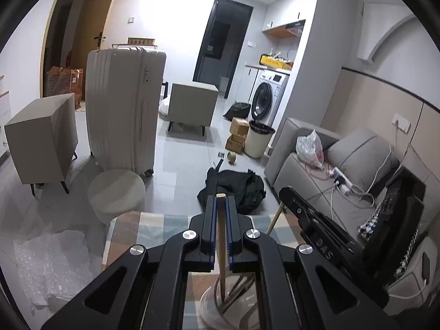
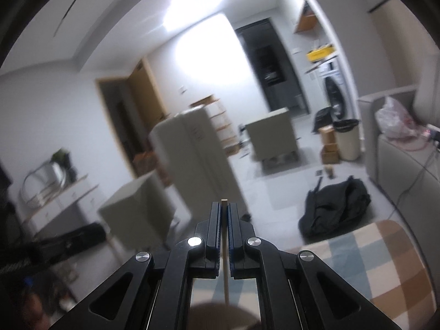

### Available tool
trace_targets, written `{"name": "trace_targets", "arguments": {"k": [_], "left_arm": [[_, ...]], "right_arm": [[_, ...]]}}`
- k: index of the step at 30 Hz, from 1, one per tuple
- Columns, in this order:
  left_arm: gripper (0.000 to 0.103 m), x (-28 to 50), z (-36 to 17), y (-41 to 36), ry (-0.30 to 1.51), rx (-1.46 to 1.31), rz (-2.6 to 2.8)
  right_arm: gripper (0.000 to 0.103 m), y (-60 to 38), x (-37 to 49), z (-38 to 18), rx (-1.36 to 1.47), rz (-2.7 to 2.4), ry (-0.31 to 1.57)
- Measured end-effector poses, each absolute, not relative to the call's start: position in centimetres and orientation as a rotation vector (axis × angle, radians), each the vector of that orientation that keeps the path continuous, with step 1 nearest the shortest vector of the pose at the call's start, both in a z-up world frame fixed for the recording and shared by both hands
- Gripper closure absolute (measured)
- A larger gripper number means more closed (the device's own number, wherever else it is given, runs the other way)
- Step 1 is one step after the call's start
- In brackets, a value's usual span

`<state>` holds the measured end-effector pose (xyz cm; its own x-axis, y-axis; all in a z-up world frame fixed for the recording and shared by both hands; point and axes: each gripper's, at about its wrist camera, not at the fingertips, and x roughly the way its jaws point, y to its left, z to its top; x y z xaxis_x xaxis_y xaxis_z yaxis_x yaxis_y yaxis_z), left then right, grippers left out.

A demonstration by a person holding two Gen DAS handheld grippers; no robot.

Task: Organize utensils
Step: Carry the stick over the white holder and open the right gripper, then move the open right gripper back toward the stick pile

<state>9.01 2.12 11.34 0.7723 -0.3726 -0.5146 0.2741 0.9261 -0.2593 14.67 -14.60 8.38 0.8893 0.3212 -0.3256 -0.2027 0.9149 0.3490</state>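
My left gripper (image 1: pixel 220 200) is shut on a pale wooden stick (image 1: pixel 221 236), whose square end sticks out past the fingertips. The stick runs down into a white round holder (image 1: pixel 205 301) below the jaws, where several other wooden utensils (image 1: pixel 239 283) lean. To the right, my right gripper (image 1: pixel 286 192) hangs over the table with a second wooden stick (image 1: pixel 275 218) slanting below it. In the right wrist view, my right gripper (image 2: pixel 224 206) is shut on a thin wooden stick (image 2: pixel 225 275). A blurred brownish round shape (image 2: pixel 220 315) lies beneath it.
The checkered tablecloth (image 1: pixel 154 225) covers the table (image 2: pixel 385 261). Bubble wrap (image 1: pixel 52 261) lies at the left. Beyond are a round stool (image 1: pixel 117 192), a white suitcase (image 1: pixel 123 104), a black bag (image 1: pixel 236 187) on the floor and a grey sofa (image 1: pixel 302 170) with cables.
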Motion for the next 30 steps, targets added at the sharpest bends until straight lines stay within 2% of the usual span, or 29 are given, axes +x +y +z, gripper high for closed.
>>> {"name": "trace_targets", "arguments": {"k": [5,7,8,9,10,11,12,15,16,20,22,27,30], "left_arm": [[0.101,10.3,10.5,1.9,0.775,-0.182,-0.404],[0.100,10.3,10.9,2.2,0.794,-0.199,-0.375],[0.098,10.1,11.3,2.4,0.799,-0.199,-0.361],[0.090,9.8,11.7,2.5,0.798,-0.195,-0.341],[0.076,9.3,12.1,2.8,0.798,-0.196,-0.325],[0.068,8.9,12.1,3.0,0.802,-0.199,-0.316],[0.056,8.2,12.4,3.2,0.802,-0.210,-0.305],[0.051,6.2,13.1,3.6,0.780,-0.210,-0.280],[0.044,5.4,13.4,3.7,0.780,-0.204,-0.262],[0.039,2.5,13.9,4.1,0.771,-0.210,-0.258],[0.033,1.0,14.0,3.9,0.771,-0.191,-0.250],[0.029,-2.4,14.2,3.8,0.758,-0.165,-0.214],[0.019,-3.7,14.2,3.8,0.741,-0.140,-0.189]], "right_arm": [[0.091,-13.9,13.0,8.3,0.250,0.352,0.470],[0.075,-14.6,12.3,8.4,0.261,0.337,0.497],[0.072,-15.2,11.7,8.6,0.281,0.329,0.498],[0.070,-15.8,11.1,8.8,0.299,0.317,0.496],[0.067,-16.4,10.4,9.1,0.315,0.304,0.495],[0.065,-16.9,9.5,9.3,0.325,0.293,0.502],[0.060,-17.3,8.8,9.5,0.331,0.283,0.506],[0.056,-18.2,5.9,10.2,0.348,0.266,0.519],[0.051,-18.2,5.0,10.5,0.349,0.262,0.522],[0.045,-17.9,1.2,11.7,0.328,0.261,0.534],[0.036,-17.6,-0.6,12.4,0.320,0.254,0.532],[0.032,-17.0,-4.7,13.5,0.310,0.222,0.532],[0.023,-16.8,-7.0,13.8,0.294,0.203,0.531]]}}
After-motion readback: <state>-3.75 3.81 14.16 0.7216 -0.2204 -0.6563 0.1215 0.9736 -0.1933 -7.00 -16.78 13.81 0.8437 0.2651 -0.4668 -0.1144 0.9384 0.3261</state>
